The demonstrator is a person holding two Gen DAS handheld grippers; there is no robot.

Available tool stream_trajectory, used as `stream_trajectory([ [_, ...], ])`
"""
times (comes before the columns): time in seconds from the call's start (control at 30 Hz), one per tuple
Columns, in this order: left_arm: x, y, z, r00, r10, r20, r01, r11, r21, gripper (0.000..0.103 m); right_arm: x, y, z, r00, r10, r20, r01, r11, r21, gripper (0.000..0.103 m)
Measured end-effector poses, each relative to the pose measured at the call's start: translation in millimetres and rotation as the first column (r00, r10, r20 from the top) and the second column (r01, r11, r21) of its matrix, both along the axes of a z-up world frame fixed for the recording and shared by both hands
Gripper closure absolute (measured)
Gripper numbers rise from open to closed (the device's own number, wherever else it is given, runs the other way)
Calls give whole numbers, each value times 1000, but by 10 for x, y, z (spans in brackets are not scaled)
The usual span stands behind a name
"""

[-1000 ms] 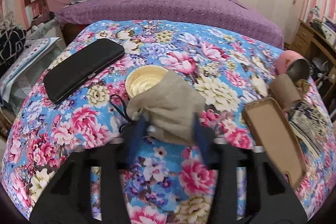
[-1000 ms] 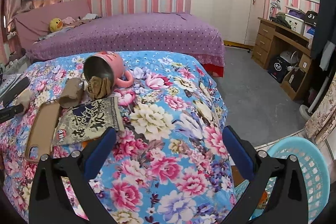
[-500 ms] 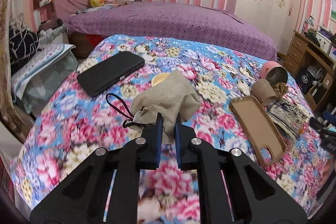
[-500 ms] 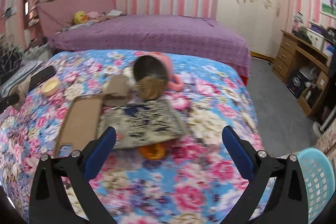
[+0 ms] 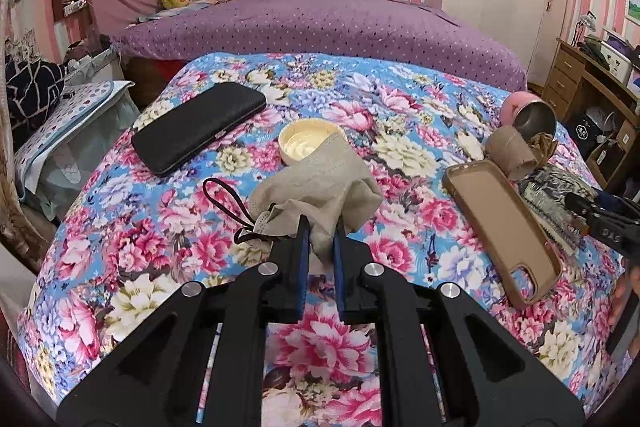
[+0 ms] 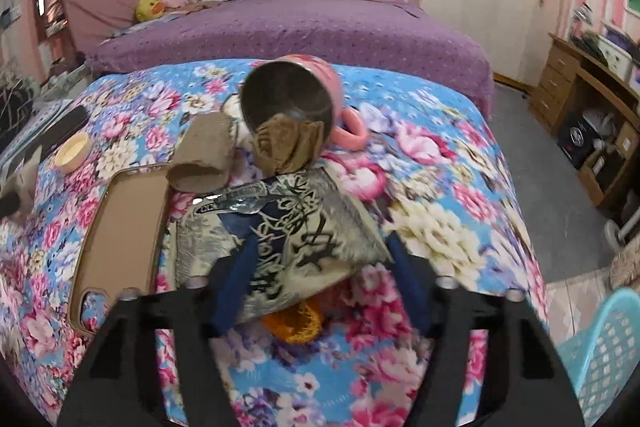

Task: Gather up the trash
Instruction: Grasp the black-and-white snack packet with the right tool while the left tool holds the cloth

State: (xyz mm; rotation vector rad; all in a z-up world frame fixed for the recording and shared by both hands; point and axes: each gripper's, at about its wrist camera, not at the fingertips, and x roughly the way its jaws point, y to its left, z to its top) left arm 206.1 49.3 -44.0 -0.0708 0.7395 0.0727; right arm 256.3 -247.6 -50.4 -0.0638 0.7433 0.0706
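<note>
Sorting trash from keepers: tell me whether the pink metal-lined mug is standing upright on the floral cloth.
No, the pink metal-lined mug lies tipped on its side, its open mouth facing the camera with crumpled brown paper at its rim.

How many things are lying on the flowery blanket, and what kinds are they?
Face mask: 1
Black phone: 1
Cream lid: 1
Tan phone case: 1
Cardboard tube: 1
Pink mug: 1
Crumpled brown wrapper: 1
Printed snack bag: 1
Orange thing: 1
Total: 9
</note>
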Motion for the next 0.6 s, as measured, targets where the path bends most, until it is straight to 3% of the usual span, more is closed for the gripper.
stream_trajectory([
  [0.03, -2, 2, 4, 1000, -1, 1, 1, 1000, -4, 94, -8, 26, 9, 1000, 8, 12, -8, 1000, -21, 66],
  [0.13, -14, 4, 20, 1000, 1, 3, -1, 1000, -11, 94, -65, 75, 50, 998, 26, 54, -23, 998, -58, 73],
  [0.27, -37, -17, 57, 1000, 0, 15, 0, 1000, -14, 94, -163, 63, 136, 993, 29, 113, -21, 997, -69, 77],
  [0.47, -106, -98, 152, 999, -13, 49, 13, 1000, -2, 94, -362, -171, 350, 985, -1, 174, -8, 998, 55, 82],
  [0.6, -146, -164, 185, 998, -19, 61, 19, 1000, -5, 94, -505, -307, 439, 980, -18, 199, 5, 998, 66, 84],
])
